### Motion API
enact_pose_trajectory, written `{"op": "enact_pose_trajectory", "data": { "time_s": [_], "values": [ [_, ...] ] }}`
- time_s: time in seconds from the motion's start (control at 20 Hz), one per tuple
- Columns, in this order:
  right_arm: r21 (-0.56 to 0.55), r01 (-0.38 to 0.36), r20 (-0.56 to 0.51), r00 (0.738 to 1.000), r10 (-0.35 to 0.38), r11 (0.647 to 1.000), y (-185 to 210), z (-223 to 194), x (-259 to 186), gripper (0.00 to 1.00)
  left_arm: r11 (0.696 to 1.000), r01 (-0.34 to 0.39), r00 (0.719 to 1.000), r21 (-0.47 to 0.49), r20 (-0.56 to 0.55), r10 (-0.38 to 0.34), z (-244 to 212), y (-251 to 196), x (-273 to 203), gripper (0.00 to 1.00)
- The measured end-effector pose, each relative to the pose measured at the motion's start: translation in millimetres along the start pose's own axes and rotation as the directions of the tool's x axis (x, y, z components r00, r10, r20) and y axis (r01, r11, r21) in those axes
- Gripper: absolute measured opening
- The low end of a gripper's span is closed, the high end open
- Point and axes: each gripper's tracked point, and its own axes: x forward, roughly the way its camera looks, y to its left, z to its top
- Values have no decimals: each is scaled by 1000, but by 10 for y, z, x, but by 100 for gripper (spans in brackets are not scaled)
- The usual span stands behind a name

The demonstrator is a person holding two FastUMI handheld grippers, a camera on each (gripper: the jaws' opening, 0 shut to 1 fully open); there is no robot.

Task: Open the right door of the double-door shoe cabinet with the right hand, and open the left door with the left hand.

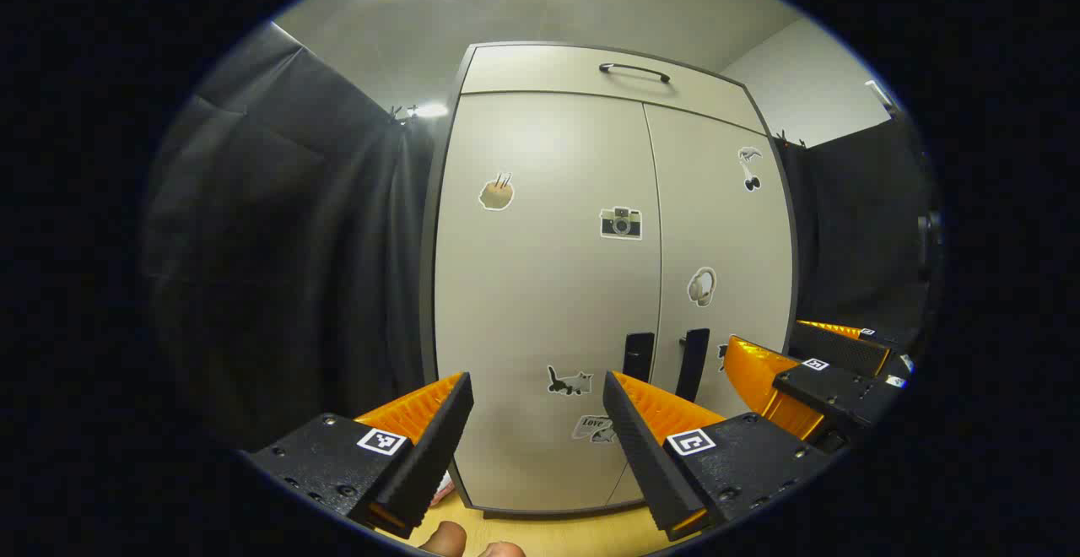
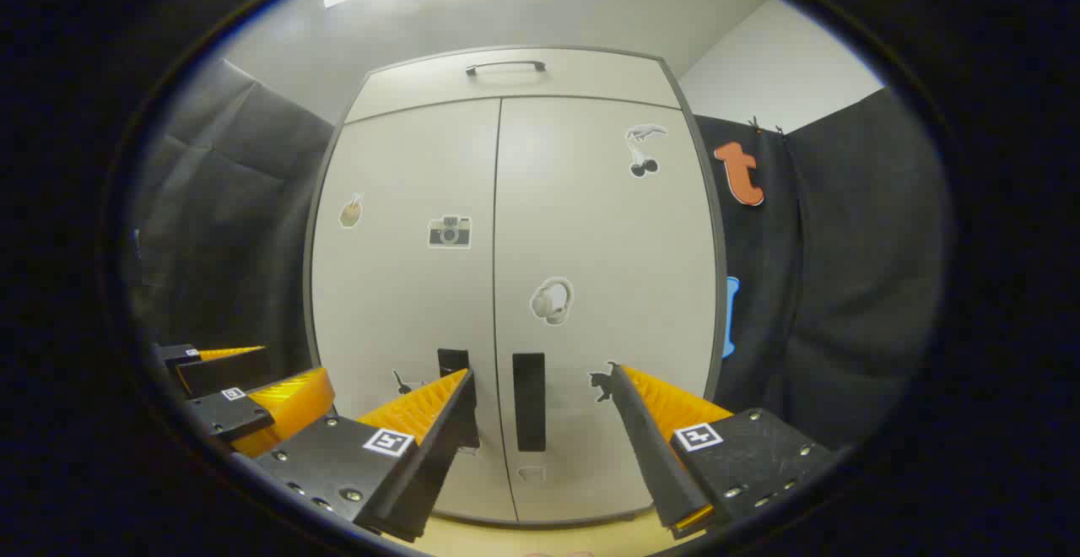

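Note:
A pale double-door shoe cabinet (image 1: 548, 304) (image 2: 472, 287) stands upright ahead, both doors closed and dotted with stickers. The left door's dark handle (image 1: 638, 356) (image 2: 453, 363) and the right door's dark handle (image 1: 693, 363) (image 2: 529, 401) flank the centre seam. My left gripper (image 1: 537, 388) is open, short of the left door, with nothing between its fingers. My right gripper (image 2: 540, 384) is open too, framing the right door's handle without touching it. In the left gripper view the right gripper (image 1: 810, 371) appears at the right; in the right gripper view the left gripper (image 2: 245, 388) sits at lower left.
A drawer with a dark bar handle (image 1: 634, 72) (image 2: 506, 66) tops the cabinet. Black cloth walls (image 1: 287, 270) (image 2: 844, 287) hang on both sides. The cabinet rests on a light wooden floor (image 1: 557, 532). Fingertips of a hand (image 1: 443, 538) show at the bottom edge.

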Motion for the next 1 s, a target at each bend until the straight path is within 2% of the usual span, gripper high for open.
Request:
{"op": "enact_pose_trajectory", "data": {
  "time_s": [0.25,0.55,0.6,0.65,0.85,0.9,1.0],
  "values": [
    [5,-11,-4,1000,11,1000,6,-9,58,96,1000,-30,999,8,15,30,31,40,3,96],
    [1,-18,-21,1000,18,1000,-10,-41,87,96,998,-42,998,-40,35,44,72,72,-11,96],
    [2,-17,-22,1000,17,1000,-12,-41,99,96,998,-44,998,-47,32,45,59,73,-11,93],
    [2,-18,-27,999,18,1000,-8,-53,104,96,998,-48,998,-52,30,49,57,88,-6,96],
    [-7,-11,-36,999,11,1000,-15,-84,138,96,996,-71,997,-57,20,72,33,164,-12,96],
    [-6,-11,-40,999,10,1000,-13,-91,151,96,995,-76,997,-56,20,78,26,196,-27,93],
    [-5,-9,-47,999,9,1000,-6,-109,178,96,995,-85,996,-51,19,86,25,228,-28,96]
  ]
}}
